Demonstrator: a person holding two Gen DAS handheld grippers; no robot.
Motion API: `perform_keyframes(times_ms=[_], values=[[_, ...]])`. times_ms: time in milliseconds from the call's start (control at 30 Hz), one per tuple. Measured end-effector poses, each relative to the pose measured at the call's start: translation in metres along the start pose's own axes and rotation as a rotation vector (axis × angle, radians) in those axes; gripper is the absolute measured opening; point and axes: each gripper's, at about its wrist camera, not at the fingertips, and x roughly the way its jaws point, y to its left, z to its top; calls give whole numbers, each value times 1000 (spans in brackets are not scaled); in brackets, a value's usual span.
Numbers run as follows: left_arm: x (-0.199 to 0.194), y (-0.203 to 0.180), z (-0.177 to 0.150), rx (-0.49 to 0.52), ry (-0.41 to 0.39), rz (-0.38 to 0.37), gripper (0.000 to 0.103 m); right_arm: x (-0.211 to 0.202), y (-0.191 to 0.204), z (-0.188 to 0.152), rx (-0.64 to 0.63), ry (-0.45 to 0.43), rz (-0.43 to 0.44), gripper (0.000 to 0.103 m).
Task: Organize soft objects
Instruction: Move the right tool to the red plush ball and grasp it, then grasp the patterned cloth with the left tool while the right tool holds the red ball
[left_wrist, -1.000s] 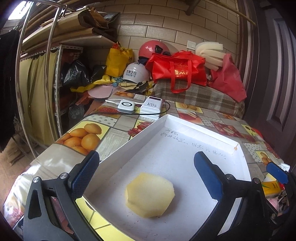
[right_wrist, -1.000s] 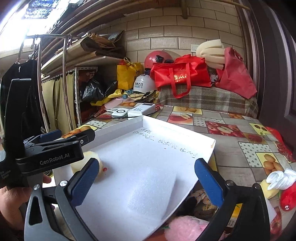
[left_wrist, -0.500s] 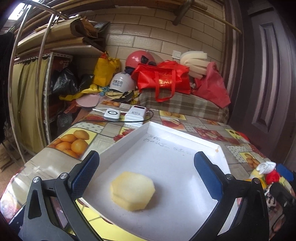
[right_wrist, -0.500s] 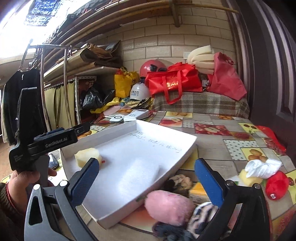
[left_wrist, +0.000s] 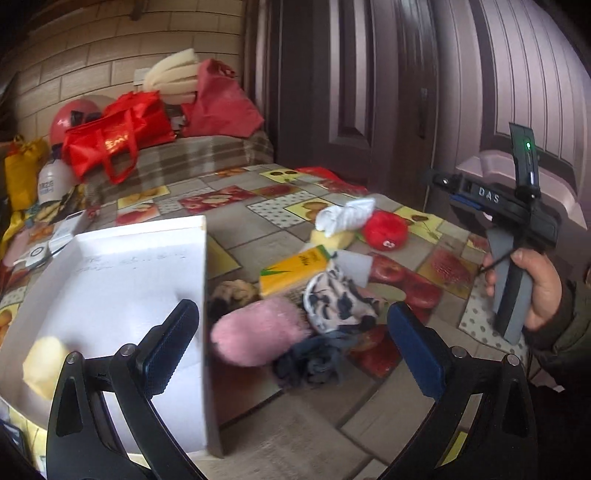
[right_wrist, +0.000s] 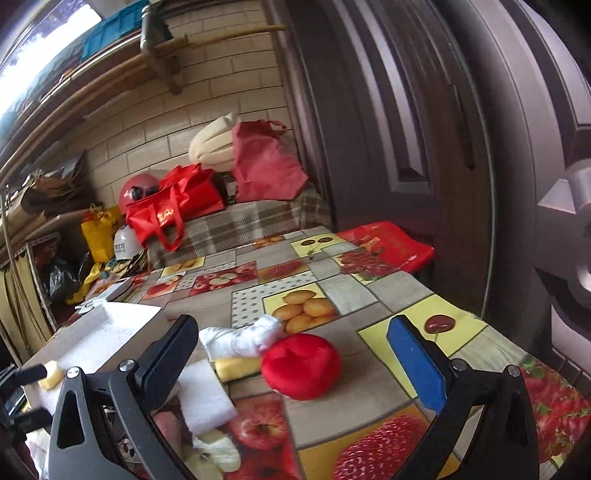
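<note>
A white foam tray (left_wrist: 122, 266) lies on the table with a pale yellow sponge (left_wrist: 40, 363) in its near left corner. My left gripper (left_wrist: 291, 347) is open and empty above a pink plush (left_wrist: 258, 330), a patterned cloth (left_wrist: 336, 304) and a dark cloth (left_wrist: 314, 363) beside the tray. My right gripper (right_wrist: 295, 354) is open and empty just in front of a red plush ball (right_wrist: 301, 365). A white rolled sock (right_wrist: 243, 336) lies on a yellow sponge (right_wrist: 236, 367), with a white foam block (right_wrist: 205, 398) to the left.
A yellow carton (left_wrist: 291, 271) lies among the soft things. Red bags (left_wrist: 118, 136), a helmet and foam sheets are piled at the far end of the fruit-patterned tablecloth (right_wrist: 362, 291). A dark door (right_wrist: 424, 129) stands close on the right.
Both grippers have swung right, away from the tray. The left now faces the soft pile, the right faces the red ball and sock. The sponge stays in the tray.
</note>
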Motion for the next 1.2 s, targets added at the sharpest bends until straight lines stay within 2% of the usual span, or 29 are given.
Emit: perform_keyframes(times_ms=[67,100,167,233,300,333,367,400,500,600,733,767,867,967,1000,1067,1100,1200], values=[[11,-15,4,36,23,9,101,0,0,-2,7,9,7,103],[16,-21,6,53,34,24,96,1,5,-3,-6,16,7,103],[29,-31,10,81,63,55,92,1,10,-5,-39,22,11,103],[44,-34,14,97,105,87,80,-4,9,-7,-63,19,18,103],[55,-35,15,109,126,106,75,-4,10,-7,-69,23,30,103],[58,-37,15,117,131,105,57,-3,6,-7,-60,27,31,103],[61,-39,15,125,144,105,49,-2,3,-6,-46,30,33,103],[62,-40,14,131,146,109,48,-1,-2,-6,-24,37,34,103],[52,-37,14,111,92,106,36,10,-23,-5,76,87,15,103],[35,-24,16,41,-7,78,36,29,-36,-3,49,180,-37,103],[18,-12,17,-30,-96,44,36,46,-28,-7,-91,282,-17,103],[17,-12,18,-34,-103,39,36,50,-23,-9,-116,312,13,103],[15,-13,19,-28,-111,32,36,66,-5,-16,-202,367,25,103],[13,-13,20,-28,-116,30,36,91,5,-21,-254,431,-14,103],[13,-13,20,-28,-116,29,36,97,6,-23,-254,459,-19,99],[13,-13,19,-33,-118,28,36,104,4,-28,-249,512,-5,70],[13,-13,19,-32,-118,28,36,103,1,-27,-236,513,11,65],[12,-13,19,-30,-121,30,36,88,-9,-23,-177,467,32,64]])
